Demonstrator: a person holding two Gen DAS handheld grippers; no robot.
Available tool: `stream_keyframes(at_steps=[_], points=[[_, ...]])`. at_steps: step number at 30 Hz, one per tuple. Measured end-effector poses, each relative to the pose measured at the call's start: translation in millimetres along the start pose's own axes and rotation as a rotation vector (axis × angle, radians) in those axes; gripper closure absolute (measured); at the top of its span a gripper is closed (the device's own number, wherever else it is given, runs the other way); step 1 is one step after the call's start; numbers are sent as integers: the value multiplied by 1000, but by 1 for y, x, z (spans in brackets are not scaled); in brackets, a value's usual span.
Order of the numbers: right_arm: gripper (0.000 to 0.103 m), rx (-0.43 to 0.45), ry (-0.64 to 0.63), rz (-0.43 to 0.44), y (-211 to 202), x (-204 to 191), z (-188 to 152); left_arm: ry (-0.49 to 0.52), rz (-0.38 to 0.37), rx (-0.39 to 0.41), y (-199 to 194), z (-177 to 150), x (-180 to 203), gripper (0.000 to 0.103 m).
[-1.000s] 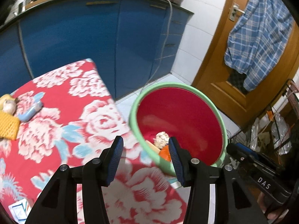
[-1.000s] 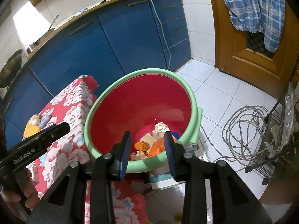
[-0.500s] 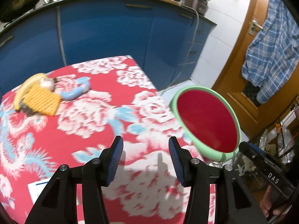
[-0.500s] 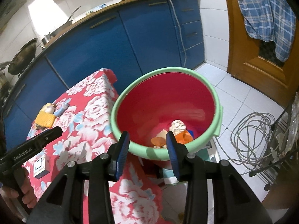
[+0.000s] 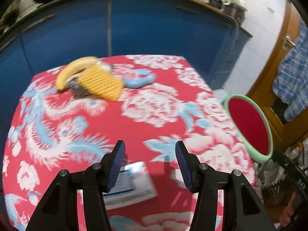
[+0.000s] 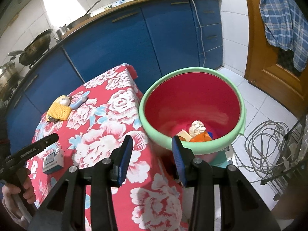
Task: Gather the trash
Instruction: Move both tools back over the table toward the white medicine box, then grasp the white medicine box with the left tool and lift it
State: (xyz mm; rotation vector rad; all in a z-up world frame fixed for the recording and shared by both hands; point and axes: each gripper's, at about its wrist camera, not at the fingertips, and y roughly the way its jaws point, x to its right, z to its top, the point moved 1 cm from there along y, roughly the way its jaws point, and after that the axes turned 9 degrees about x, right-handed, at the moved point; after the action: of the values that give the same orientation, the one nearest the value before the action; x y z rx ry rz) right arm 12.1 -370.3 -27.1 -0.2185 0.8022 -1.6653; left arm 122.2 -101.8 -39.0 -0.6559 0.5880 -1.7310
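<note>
The left gripper [image 5: 150,164] is held above the table [image 5: 159,107], which is covered in a red floral cloth, and is angled downward toward it. Its jaws are spread wide with nothing between them. A small white and blue box [image 5: 129,181] lies on the cloth directly below the jaws, partly behind the left finger. Well ahead of the jaws and to their left sits a cluster: a banana [image 5: 75,71], a yellow knitted cloth [image 5: 100,81] lying over a dark item, and just to its right a light blue curved object [image 5: 139,79]. The view is motion-blurred.

In the right wrist view, the person's left hand [image 6: 14,196] grips the left tool's handle at the lower left edge, over the near side of the table.

The right gripper [image 6: 152,156] is held above the table's right edge, tilted down. Its jaws are also wide apart and hold nothing. The red bucket with a green rim [image 6: 192,148] stands beside the table, ahead of the jaws and to their right. Inside it lie a crumpled white wad [image 6: 197,128], orange scraps [image 6: 200,137] and other pieces of trash. A coiled grey cable [image 6: 267,148] lies on the tiled floor, far right.
</note>
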Motion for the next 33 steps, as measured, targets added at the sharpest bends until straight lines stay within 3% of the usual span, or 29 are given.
stream_keyframes(at_steps=[7, 16, 26, 33], points=[[59, -7, -11, 8, -1, -8, -4, -56, 93, -27, 5, -8, -46, 47], [59, -17, -25, 17, 1, -19, -9, -122, 146, -74, 6, -26, -85, 47], [59, -16, -43, 41, -3, -31, -13, -106, 137, -103, -13, -50, -86, 47], [59, -11, -49, 49, -9, -36, -15, -83, 84, -109, -29, -61, -74, 47]])
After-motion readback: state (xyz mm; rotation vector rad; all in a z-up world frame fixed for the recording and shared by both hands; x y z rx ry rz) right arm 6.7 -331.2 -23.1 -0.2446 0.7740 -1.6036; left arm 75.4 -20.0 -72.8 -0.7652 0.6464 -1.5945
